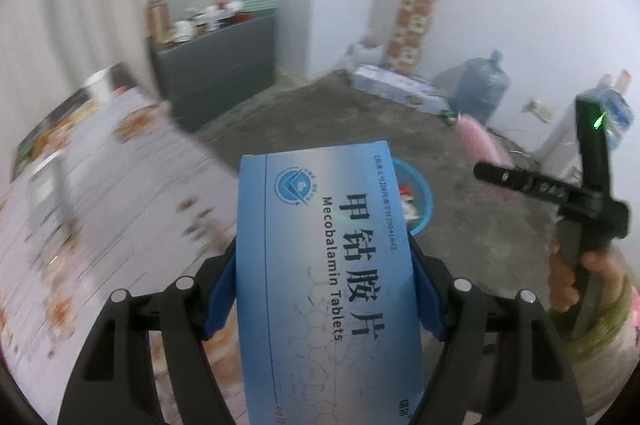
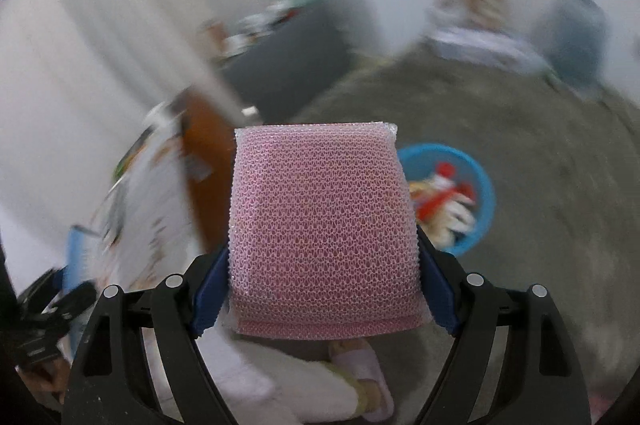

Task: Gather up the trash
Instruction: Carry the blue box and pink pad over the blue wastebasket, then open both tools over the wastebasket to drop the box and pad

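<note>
My left gripper [image 1: 324, 289] clamped a blue tablet box [image 1: 326, 265] while my right gripper [image 2: 322, 261] gripped a pink mesh sponge [image 2: 322, 233], both short of the blue basin [image 2: 478, 181] on the concrete floor [image 2: 540, 145]. Released this far from the basin, I judged, either piece could miss it.
</note>
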`<state>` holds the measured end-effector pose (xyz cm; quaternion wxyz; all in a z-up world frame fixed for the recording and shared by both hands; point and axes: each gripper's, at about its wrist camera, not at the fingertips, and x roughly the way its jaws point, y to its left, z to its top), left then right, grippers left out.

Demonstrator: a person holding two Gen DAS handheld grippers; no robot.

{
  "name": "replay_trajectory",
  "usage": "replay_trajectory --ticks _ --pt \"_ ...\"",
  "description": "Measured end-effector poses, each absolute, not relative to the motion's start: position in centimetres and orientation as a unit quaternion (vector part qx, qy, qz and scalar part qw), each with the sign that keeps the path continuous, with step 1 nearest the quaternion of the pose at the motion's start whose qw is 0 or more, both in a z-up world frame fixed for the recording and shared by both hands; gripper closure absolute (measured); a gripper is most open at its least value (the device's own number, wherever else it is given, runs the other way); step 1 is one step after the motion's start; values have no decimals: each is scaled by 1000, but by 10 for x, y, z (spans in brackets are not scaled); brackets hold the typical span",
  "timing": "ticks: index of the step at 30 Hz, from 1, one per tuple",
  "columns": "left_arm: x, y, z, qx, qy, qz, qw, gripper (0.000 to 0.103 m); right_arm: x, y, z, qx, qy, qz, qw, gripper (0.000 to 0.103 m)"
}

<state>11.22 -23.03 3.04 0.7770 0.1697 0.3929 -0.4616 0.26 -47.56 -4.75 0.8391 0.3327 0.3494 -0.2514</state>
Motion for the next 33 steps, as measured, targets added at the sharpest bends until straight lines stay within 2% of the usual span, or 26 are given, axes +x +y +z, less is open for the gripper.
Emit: replay_trajectory --ticks 4,10,13,22,27,30,33 --pt "112 -278 24 177 404 -495 749 31 -32 -510 -78 401 349 -289 797 25" --pt "126 -361 0 169 460 -528 693 31 -54 -545 -123 483 343 -295 750 25" --pt "138 -412 -24 163 503 -530 662 31 -45 -563 -145 513 345 -284 733 25" --pt "162 -539 -102 185 555 -501 637 35 7 -616 -210 551 355 -282 701 25" --pt "178 -555 -123 179 579 -472 640 36 24 -638 -237 556 370 -295 684 24" --pt "179 -541 -112 183 560 -483 647 36 35 -646 -248 548 387 -285 684 23" --pt "182 -526 -103 195 552 -483 652 35 50 -645 -252 514 411 -283 698 19"
